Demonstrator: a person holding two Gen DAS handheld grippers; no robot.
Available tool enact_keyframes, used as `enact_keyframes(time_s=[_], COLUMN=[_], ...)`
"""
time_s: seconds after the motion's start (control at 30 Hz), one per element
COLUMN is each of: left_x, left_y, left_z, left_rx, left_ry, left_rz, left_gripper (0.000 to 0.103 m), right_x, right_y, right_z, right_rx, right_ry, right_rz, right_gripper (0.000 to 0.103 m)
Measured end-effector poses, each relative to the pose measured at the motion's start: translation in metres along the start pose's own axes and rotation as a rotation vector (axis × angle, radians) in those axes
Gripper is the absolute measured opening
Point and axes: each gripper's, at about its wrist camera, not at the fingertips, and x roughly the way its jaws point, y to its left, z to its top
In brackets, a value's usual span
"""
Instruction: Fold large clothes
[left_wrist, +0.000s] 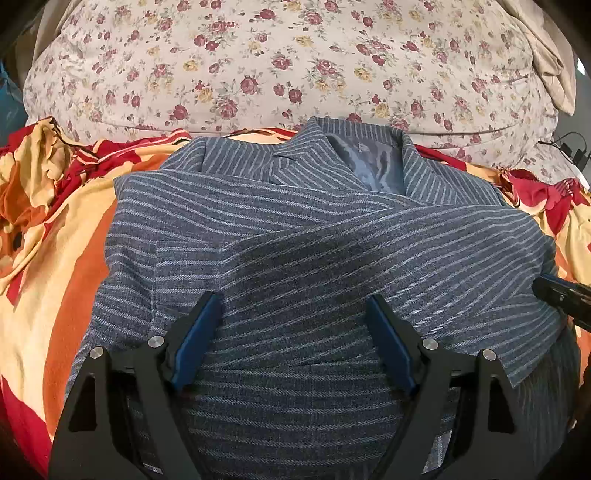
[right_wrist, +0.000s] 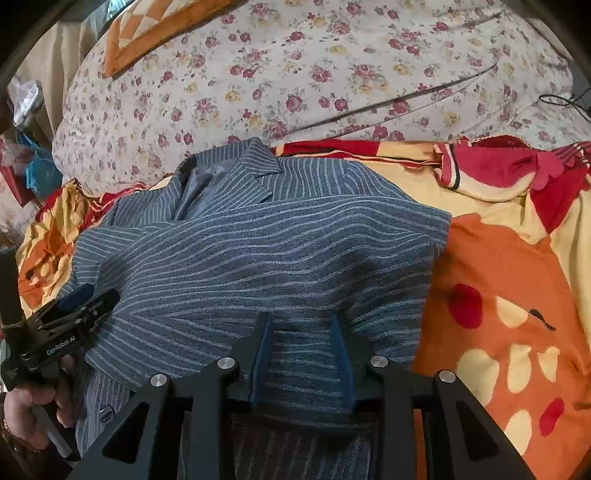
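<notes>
Hovering over the near hem of the striped blazer (left_wrist: 314, 229), the left gripper (left_wrist: 295, 325) stands wide apart and the right gripper (right_wrist: 303, 332) narrowly apart, neither holding cloth. Beyond the blazer's collar lies a floral quilt (left_wrist: 258, 66); an orange-red blanket (right_wrist: 509, 280) spreads beneath the blazer.

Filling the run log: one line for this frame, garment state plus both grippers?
striped blazer: sleeves folded across front, on bedspread | left gripper: open above fabric | right gripper: open, nothing gripped
</notes>
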Motion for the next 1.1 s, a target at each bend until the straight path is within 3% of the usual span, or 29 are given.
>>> enact_keyframes(time_s=[0.57,0.7,0.8,0.87,0.93,1.1], left_x=[0.0,0.0,0.0,0.0,0.0,0.0], left_y=[0.0,-0.001,-0.001,-0.001,-0.001,0.0], left_z=[0.001,0.001,0.001,0.001,0.001,0.002], left_rx=[0.006,0.005,0.006,0.007,0.008,0.011], left_ry=[-0.004,-0.004,-0.004,-0.004,-0.004,-0.005], left_rz=[0.005,0.005,0.005,0.005,0.006,0.008], left_gripper=[0.082,0.082,0.082,0.082,0.082,0.083], right_x=[-0.002,-0.013,-0.027,-0.019,0.004,-0.002], right_y=[0.005,0.005,0.016,0.025,0.029,0.031], right_z=[-0.005,-0.002,-0.001,-0.004,-0.011,-0.009], right_rx=[-0.07,-0.048,-0.086,-0.14,-0.18,-0.192], right_ry=[-0.018,-0.068,-0.115,-0.068,0.038,-0.012], right_rz=[-0.048,-0.032,0.034,0.011,-0.031,-0.038], right_gripper=[0.035,0.035,0.035,0.035,0.036,0.037])
